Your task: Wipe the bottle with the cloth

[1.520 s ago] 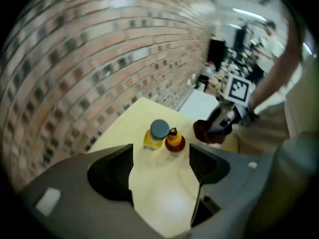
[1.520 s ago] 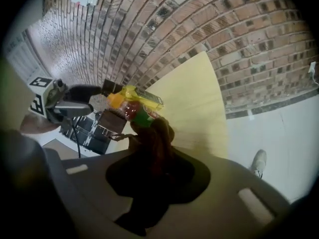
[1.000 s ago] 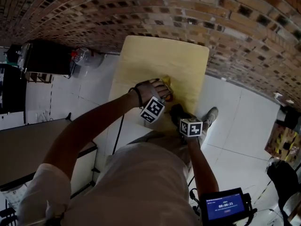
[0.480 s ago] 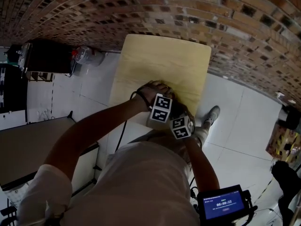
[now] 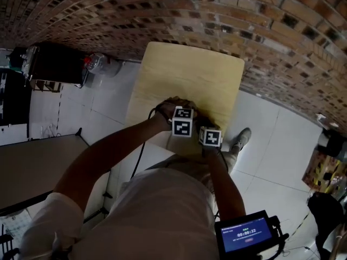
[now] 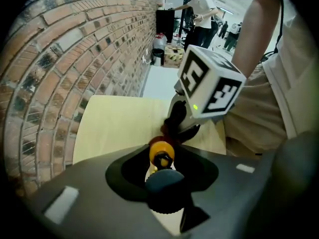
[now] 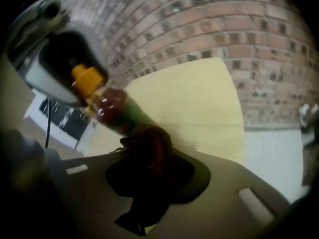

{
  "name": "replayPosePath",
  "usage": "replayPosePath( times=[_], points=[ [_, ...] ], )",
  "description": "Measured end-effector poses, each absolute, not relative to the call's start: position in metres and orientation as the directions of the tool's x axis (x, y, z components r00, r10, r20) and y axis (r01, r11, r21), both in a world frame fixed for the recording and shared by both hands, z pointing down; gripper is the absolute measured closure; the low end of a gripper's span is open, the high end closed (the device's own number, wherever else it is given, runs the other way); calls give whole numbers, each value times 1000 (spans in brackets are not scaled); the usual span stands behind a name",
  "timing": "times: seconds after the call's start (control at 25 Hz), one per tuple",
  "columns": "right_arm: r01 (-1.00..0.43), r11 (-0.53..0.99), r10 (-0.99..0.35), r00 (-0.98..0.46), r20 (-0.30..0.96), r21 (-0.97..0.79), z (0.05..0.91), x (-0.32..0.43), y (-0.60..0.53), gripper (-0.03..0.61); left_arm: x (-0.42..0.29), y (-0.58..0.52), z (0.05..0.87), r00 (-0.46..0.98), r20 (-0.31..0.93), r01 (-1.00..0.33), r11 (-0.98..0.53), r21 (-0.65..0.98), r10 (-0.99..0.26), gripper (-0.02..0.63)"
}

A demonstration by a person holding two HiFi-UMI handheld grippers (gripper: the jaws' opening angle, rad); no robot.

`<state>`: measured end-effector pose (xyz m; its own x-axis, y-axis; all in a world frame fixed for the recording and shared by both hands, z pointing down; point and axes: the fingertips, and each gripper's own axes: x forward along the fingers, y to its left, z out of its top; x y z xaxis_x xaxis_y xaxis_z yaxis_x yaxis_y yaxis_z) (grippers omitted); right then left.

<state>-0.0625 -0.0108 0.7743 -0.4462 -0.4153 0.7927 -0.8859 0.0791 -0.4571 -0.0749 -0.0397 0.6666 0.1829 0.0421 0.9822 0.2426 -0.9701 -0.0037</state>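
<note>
A bottle with a yellow cap, red contents and a green label is held slanting above the pale wooden table. My left gripper has the cap end between its jaws, which are closing on it. A dark brown cloth sits bunched in my right gripper, which is shut on it and presses it against the bottle's lower body. In the head view the two marker cubes, left and right, sit side by side over the table's near edge; the bottle is hidden there.
A brick wall runs along the table's far side. White tiled floor surrounds the table, with a black cabinet and a grey tabletop at left. People stand in the background. A small screen is at bottom right.
The two grippers have come together over the table's near edge: the right one moved left and up to the left one, bringing the cloth against the bottle.
</note>
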Motion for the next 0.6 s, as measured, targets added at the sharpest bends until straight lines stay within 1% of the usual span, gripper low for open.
replayPosePath(
  times=[0.04,0.08,0.12,0.2,0.32,0.36,0.4,0.48,0.6],
  points=[
    [-877,4,-419,-438,795,-481,776,-53,-9,491,-76,-38,667,187,981,225,-974,7,50,446],
    [-871,-7,-432,-440,787,-491,771,-45,-10,491,-75,-38,668,195,979,204,-979,16,57,446],
    [-873,39,-444,-452,774,-487,762,-41,-11,490,-74,-39,668,206,977,181,-983,23,61,446],
    [-870,222,-461,-491,739,-440,742,-42,-7,489,-71,-43,668,231,971,132,-991,28,58,446],
    [-812,526,-482,-531,697,-254,715,-63,16,489,-75,-43,670,244,969,35,-999,42,49,446],
    [-783,592,-485,-535,692,-191,712,-72,23,491,-78,-42,670,244,969,-8,-999,51,47,446],
    [-767,626,-495,-532,687,-143,710,-80,27,491,-79,-42,671,245,969,-50,-997,58,44,446],
    [-791,606,-554,-496,669,-84,702,-89,18,490,-79,-44,672,252,967,-113,-992,56,26,446],
    [-858,509,-625,-425,654,-71,697,-92,-5,489,-74,-47,668,271,963,-185,-981,56,3,446]
  ],
)
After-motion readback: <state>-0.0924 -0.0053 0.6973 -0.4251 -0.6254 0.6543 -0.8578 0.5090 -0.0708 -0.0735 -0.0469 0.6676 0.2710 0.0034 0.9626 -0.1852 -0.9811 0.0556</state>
